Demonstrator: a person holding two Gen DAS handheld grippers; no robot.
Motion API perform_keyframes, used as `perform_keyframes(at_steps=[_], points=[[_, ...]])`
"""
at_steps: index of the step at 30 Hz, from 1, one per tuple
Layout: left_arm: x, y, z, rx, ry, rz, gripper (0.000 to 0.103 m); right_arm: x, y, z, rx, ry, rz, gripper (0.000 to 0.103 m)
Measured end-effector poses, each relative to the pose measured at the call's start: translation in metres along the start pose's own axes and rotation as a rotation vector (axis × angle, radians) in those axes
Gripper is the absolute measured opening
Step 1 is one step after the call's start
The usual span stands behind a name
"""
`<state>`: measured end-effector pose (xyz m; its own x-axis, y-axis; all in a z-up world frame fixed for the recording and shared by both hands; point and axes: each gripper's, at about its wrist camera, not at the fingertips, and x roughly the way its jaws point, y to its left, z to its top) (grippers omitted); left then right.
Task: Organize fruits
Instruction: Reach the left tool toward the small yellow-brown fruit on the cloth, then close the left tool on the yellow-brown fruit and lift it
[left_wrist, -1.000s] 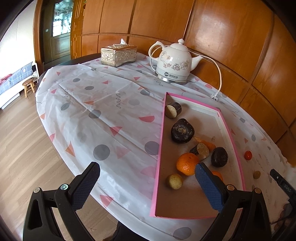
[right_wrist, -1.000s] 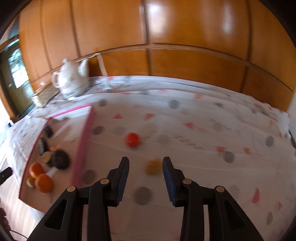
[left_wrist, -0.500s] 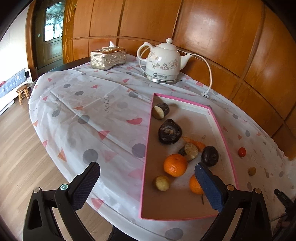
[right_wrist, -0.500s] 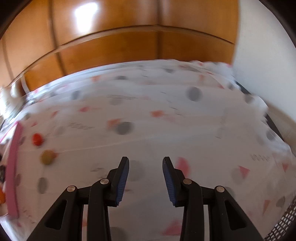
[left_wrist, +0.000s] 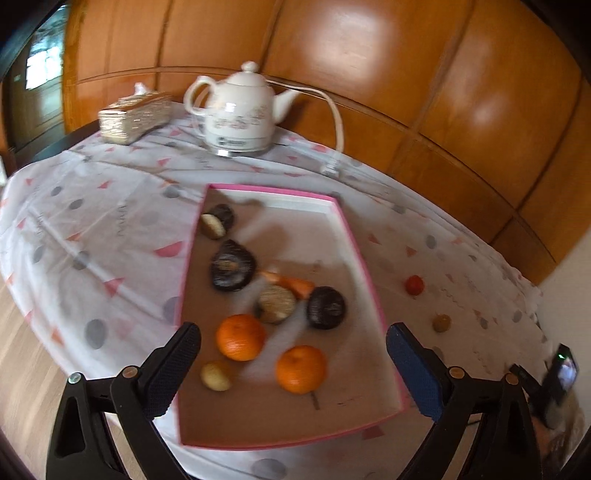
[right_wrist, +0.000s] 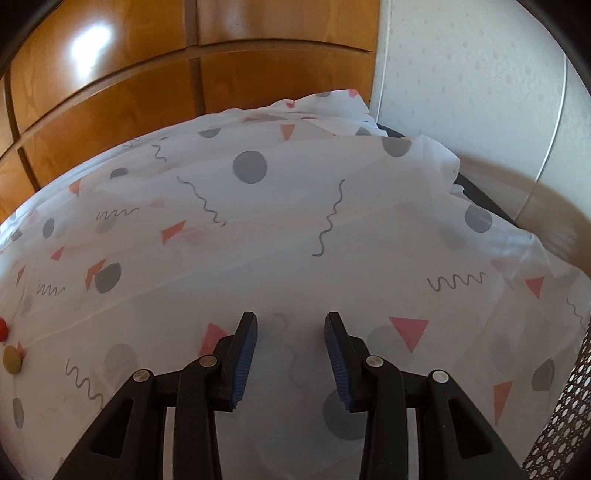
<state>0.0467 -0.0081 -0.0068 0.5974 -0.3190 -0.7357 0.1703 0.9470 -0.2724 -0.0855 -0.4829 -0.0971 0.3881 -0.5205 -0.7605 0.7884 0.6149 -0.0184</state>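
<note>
A pink-rimmed cardboard tray (left_wrist: 354, 236) lies on the patterned tablecloth. In it are two oranges (left_wrist: 241, 336) (left_wrist: 301, 368), dark round fruits (left_wrist: 232, 265) (left_wrist: 326, 307), cut halves (left_wrist: 276, 303) (left_wrist: 213, 225), a small pale fruit (left_wrist: 216, 375) and an orange piece (left_wrist: 295, 283). A small red fruit (left_wrist: 413, 285) and a yellowish one (left_wrist: 441, 322) sit on the cloth right of the tray; both also show at the right wrist view's left edge, red fruit (right_wrist: 2, 328), yellowish fruit (right_wrist: 12, 359). My left gripper (left_wrist: 294, 353) hangs open above the tray's near end, holding nothing. My right gripper (right_wrist: 290, 328) is opening over bare cloth, nothing between its fingers.
A white teapot (left_wrist: 240, 110) on its base with a cord, and a tissue box (left_wrist: 133, 117), stand at the table's far side. Wood panelling runs behind. A small device with a lit screen (left_wrist: 563, 373) sits at the right. A perforated basket rim (right_wrist: 569, 406) shows bottom right.
The left view swung so the tray is now centred between the fingers. The right gripper swept right, away from the two loose fruits, and its jaws widened a little.
</note>
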Motion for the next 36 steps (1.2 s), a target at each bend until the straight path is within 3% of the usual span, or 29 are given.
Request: perform_keyframes(at_steps=[8, 10, 14, 23, 30, 36], points=[[0.033, -0.069, 0.01, 0.171, 0.104, -0.167, 0.091, 0.005, -0.004, 0.0, 0.014, -0.006, 0.021, 0.05], [0.044, -0.089, 0.011, 0.22, 0.128, -0.189, 0.083, 0.006, -0.003, 0.0, 0.015, -0.007, 0.031, 0.053], [0.065, -0.122, 0.009, 0.304, 0.176, -0.222, 0.078, 0.007, -0.001, 0.0, 0.01, -0.01, 0.042, 0.057], [0.116, -0.17, -0.006, 0.38, 0.277, -0.245, 0.068, 0.006, -0.001, -0.002, 0.012, -0.016, 0.051, 0.06], [0.139, -0.187, -0.009, 0.38, 0.297, -0.229, 0.053, 0.006, -0.004, -0.002, 0.037, -0.023, 0.069, 0.06], [0.156, -0.197, -0.012, 0.372, 0.303, -0.194, 0.046, 0.004, -0.007, -0.003, 0.073, -0.032, 0.08, 0.06]])
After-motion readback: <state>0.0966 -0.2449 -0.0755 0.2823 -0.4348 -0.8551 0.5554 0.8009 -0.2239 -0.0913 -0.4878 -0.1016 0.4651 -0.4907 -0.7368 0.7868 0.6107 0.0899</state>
